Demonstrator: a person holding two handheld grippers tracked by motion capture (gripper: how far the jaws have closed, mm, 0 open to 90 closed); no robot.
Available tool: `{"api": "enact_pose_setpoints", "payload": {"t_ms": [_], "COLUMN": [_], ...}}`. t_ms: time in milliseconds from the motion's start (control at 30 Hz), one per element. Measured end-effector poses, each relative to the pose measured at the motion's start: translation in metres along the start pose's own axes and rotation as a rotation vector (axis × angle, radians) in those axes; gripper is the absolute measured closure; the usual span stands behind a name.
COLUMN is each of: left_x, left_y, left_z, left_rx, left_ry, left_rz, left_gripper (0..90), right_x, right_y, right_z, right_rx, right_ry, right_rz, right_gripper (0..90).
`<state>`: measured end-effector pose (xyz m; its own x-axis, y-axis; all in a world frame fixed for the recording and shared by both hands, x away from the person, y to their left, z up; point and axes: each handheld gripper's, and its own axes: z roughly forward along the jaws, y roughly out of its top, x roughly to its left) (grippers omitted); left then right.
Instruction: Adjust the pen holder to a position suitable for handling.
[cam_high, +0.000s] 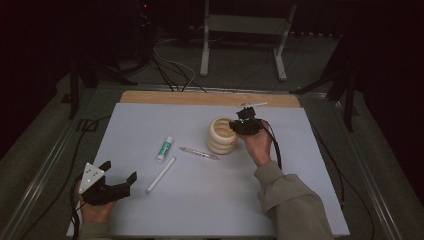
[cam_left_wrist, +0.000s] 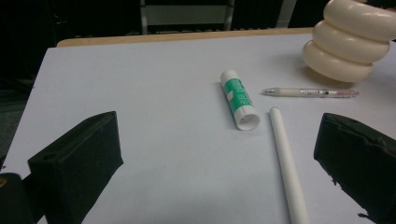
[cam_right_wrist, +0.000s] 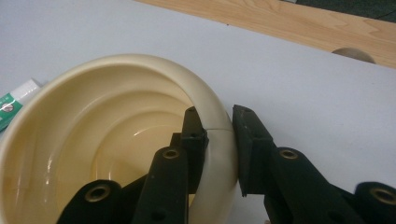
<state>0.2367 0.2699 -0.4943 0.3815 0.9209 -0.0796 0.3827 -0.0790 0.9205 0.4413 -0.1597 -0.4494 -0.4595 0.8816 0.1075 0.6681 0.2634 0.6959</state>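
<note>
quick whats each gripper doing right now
left gripper: open, holding nothing, above the mat.
right gripper: shut on the rim of the cream ribbed cup.

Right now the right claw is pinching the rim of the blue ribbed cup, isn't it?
Almost. The right claw does pinch the rim, one jaw inside and one outside, but the ribbed cup is cream, not blue. The right gripper view shows it up close.

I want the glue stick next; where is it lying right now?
In the high view the glue stick lies left of centre on the white board, between the cream ribbed cup and the left gripper, beside the white rod.
</note>
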Motion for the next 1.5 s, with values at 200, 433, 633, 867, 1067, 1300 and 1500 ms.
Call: {"api": "enact_pose_setpoints", "payload": {"t_ms": [200, 433, 633, 867, 1067, 1300, 1500], "left_x": [0.0, 0.0, 0.0, 0.0, 0.0, 0.0, 0.0], "left_y": [0.0, 0.0, 0.0, 0.0, 0.0, 0.0, -0.001], "left_z": [0.0, 0.0, 0.0, 0.001, 0.0, 0.0, 0.0], "left_rx": [0.0, 0.0, 0.001, 0.003, 0.002, 0.003, 0.004], "left_ry": [-0.002, -0.005, -0.006, -0.007, -0.006, -0.003, 0.001], "left_rz": [0.0, -0.001, -0.001, -0.002, -0.002, 0.001, -0.004], "left_gripper": [1.4, 1.4, 1.4, 1.4, 1.4, 1.3, 1.3], "right_x": [0.008, 0.014, 0.015, 0.016, 0.013, 0.011, 0.007], "right_y": [0.001, 0.004, 0.004, 0.006, 0.007, 0.01, 0.006], "right_z": [0.006, 0.013, 0.018, 0.02, 0.021, 0.011, -0.013], "right_rx": [0.004, 0.008, 0.023, 0.04, 0.03, -0.045, -0.07], "right_ry": [-0.012, -0.021, -0.024, -0.005, 0.047, 0.054, 0.083], "right_rz": [-0.009, -0.016, -0.003, 0.009, 0.046, 0.034, -0.03], "right_gripper": [76.4, 76.4, 76.3, 75.4, 58.7, 10.2, 0.0]}}
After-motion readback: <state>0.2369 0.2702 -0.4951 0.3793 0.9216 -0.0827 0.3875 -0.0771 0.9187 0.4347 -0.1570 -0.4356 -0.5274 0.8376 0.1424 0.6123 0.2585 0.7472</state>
